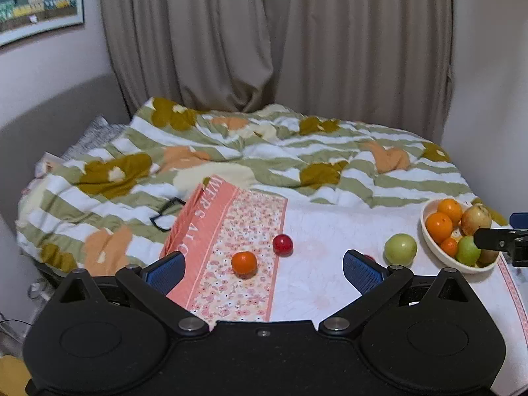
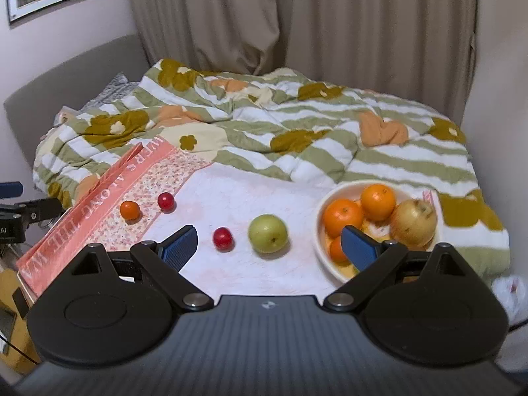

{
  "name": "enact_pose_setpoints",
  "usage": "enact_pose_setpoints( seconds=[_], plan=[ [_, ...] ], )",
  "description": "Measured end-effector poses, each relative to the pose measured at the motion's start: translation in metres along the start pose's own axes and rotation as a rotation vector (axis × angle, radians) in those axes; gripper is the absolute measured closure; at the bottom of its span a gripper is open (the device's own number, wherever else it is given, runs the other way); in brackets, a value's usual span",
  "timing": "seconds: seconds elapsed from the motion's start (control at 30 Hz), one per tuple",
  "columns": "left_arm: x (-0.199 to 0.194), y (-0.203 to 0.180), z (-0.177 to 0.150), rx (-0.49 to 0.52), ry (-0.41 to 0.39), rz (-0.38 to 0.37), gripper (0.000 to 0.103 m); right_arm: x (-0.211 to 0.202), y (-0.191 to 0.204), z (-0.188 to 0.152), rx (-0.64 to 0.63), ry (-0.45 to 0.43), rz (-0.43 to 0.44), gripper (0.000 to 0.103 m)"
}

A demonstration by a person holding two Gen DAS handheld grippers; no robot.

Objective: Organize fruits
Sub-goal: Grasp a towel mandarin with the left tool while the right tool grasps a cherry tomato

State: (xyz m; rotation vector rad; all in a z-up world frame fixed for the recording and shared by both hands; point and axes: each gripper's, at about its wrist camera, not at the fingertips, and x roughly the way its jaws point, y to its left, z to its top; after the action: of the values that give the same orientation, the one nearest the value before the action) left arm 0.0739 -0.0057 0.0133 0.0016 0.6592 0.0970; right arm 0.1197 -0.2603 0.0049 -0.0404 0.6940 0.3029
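Observation:
On the white bedspread lie a small orange (image 1: 244, 263), a red fruit (image 1: 282, 244) and a green apple (image 1: 400, 249). A second red fruit (image 1: 369, 258) peeks out behind my left gripper's right finger. My left gripper (image 1: 264, 269) hovers open just short of the small orange, holding nothing. The cream bowl (image 2: 319, 231) at the right holds oranges, a yellowish apple (image 2: 414, 222) and other fruit. My right gripper (image 2: 269, 249) is open and empty, with the green apple (image 2: 268, 233) and a red fruit (image 2: 223, 238) just ahead of it and its right finger in front of the bowl.
A pink floral cloth (image 1: 237, 231) lies under the small orange, with black glasses (image 1: 166, 214) to its left. The rumpled striped duvet (image 1: 231, 151) covers the bed's far half, with curtains behind. A white plastic bag (image 2: 510, 293) sits at the right edge.

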Motion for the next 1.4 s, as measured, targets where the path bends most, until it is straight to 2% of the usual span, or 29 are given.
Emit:
enact_pose_setpoints(
  seconds=[0.33, 0.57, 0.63, 0.73, 0.83, 1.23, 1.3, 1.4],
  plan=[
    [0.057, 0.057, 0.007, 0.027, 0.087, -0.129, 0.002, 0.041, 0.053, -0.004, 0.108, 0.069, -0.108, 0.0],
    [0.105, 0.078, 0.018, 0.045, 0.148, -0.211, 0.003, 0.084, 0.074, 0.001, 0.146, 0.131, -0.168, 0.0],
    [0.119, 0.079, 0.019, 0.05, 0.171, -0.224, 0.008, 0.098, 0.077, 0.002, 0.152, 0.151, -0.175, 0.0],
    [0.141, 0.08, 0.018, 0.042, 0.218, -0.241, 0.01, 0.119, 0.078, 0.002, 0.169, 0.188, -0.172, 0.0],
    [0.16, 0.08, 0.015, 0.022, 0.267, -0.254, 0.018, 0.138, 0.077, -0.001, 0.183, 0.226, -0.16, 0.0],
    [0.21, 0.073, 0.007, -0.068, 0.389, -0.242, 0.032, 0.185, 0.068, -0.009, 0.181, 0.311, -0.131, 0.001],
    [0.214, 0.072, 0.007, -0.083, 0.4, -0.239, 0.045, 0.189, 0.068, -0.01, 0.161, 0.313, -0.12, 0.001],
    [0.219, 0.071, 0.005, -0.091, 0.41, -0.231, 0.05, 0.193, 0.069, -0.01, 0.14, 0.312, -0.11, 0.003]
  ],
)
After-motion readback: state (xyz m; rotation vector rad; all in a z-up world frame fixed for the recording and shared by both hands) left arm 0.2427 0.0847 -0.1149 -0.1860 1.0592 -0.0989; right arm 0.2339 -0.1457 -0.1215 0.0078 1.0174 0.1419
